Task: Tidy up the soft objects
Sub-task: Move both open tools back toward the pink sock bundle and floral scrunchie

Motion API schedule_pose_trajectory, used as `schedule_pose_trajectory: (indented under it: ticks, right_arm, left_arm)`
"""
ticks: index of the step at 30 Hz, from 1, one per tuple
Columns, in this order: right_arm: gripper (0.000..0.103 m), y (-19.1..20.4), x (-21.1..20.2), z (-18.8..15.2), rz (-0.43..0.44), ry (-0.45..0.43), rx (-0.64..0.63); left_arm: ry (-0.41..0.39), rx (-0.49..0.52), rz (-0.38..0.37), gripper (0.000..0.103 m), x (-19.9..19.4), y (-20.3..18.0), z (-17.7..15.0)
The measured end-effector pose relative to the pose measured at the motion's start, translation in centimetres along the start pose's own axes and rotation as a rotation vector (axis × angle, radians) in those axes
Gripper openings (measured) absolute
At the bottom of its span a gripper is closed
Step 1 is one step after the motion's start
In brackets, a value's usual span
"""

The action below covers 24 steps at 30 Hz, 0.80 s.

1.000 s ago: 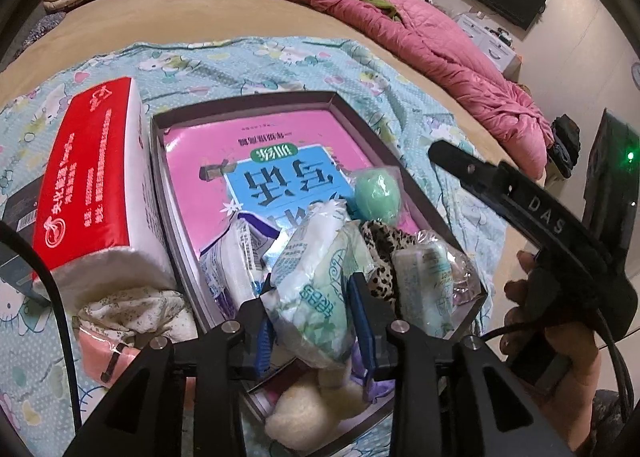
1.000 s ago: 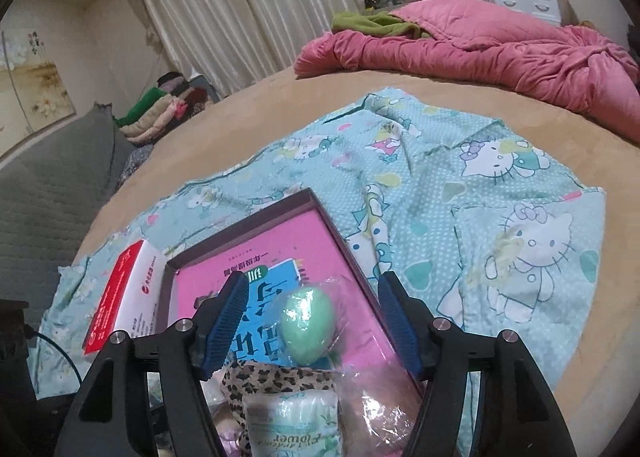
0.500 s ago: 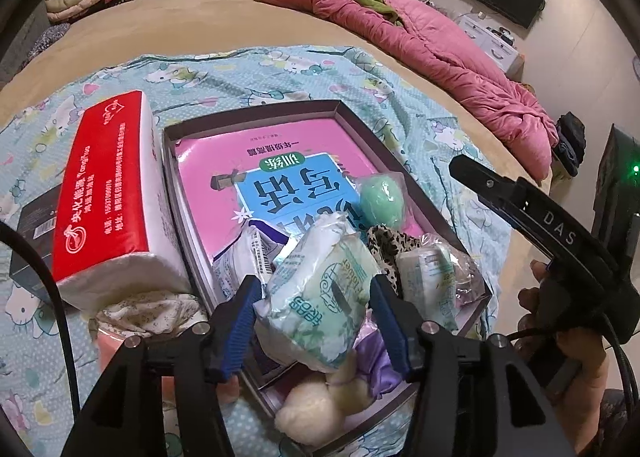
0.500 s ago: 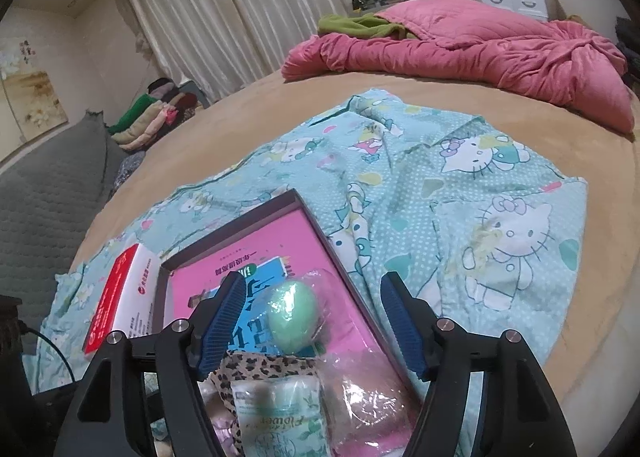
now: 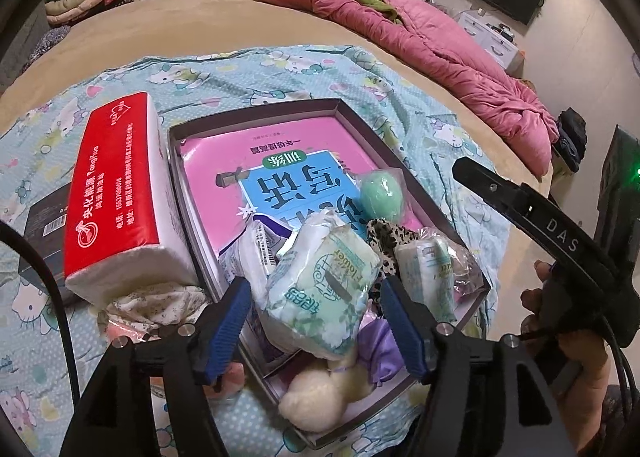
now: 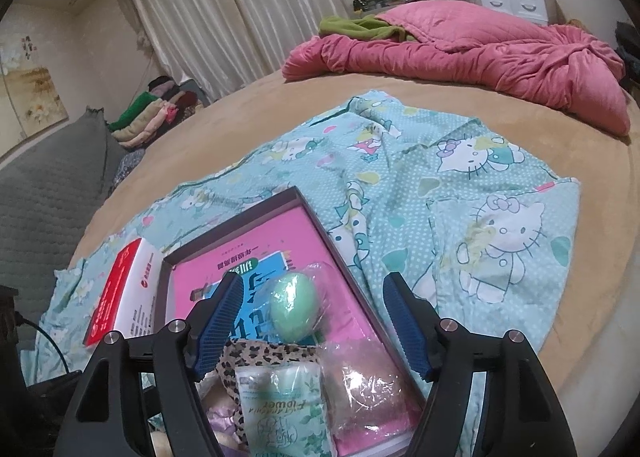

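Tan round bed (image 6: 280,129), Hello Kitty sheet (image 6: 460,193) spread over its near part, pink quilt (image 6: 480,53) heaped along the far edge, curtains (image 6: 224,17) and a folded-clothes stack (image 6: 156,113) behind. Shallow tray (image 5: 360,125) on the sheet near the bed's near edge holds the soft stuff: green tissue pack (image 5: 324,289), green egg-shaped sponge (image 6: 294,307), leopard cloth (image 5: 388,237), cream pom-poms (image 5: 312,397); red tissue pack (image 5: 116,185) just beside its left wall. Left tongs (image 5: 316,329) opening, pads clear of the green tissue pack between them; right tongs (image 6: 312,333) spread, sponge between, untouched.

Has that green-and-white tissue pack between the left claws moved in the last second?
Yes. The tissue pack has tipped rightward onto the pile, toward the leopard cloth, as the left gripper jaws are opening.
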State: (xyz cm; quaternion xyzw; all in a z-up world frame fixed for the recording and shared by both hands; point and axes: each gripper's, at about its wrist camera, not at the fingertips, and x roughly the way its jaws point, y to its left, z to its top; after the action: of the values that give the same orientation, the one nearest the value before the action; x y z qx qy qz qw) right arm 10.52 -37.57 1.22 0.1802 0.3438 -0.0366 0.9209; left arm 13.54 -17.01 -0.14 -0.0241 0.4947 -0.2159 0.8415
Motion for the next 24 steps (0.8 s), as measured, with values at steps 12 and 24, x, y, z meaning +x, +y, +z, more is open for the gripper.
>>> schedule_pose_trajectory:
  ticks: [12,24]
  right_arm:
    - [0.075,0.9,-1.0,-0.5,-0.012,0.0,-0.035]
    - [0.076,2.3,-3.4,-0.7,-0.019,-0.028,-0.064]
  left_arm:
    - [-0.024,0.006,0.023,0.078,-1.6,0.0,-0.3]
    - [-0.067,0.004,0.038,0.082,-4.4,0.2,-0.6]
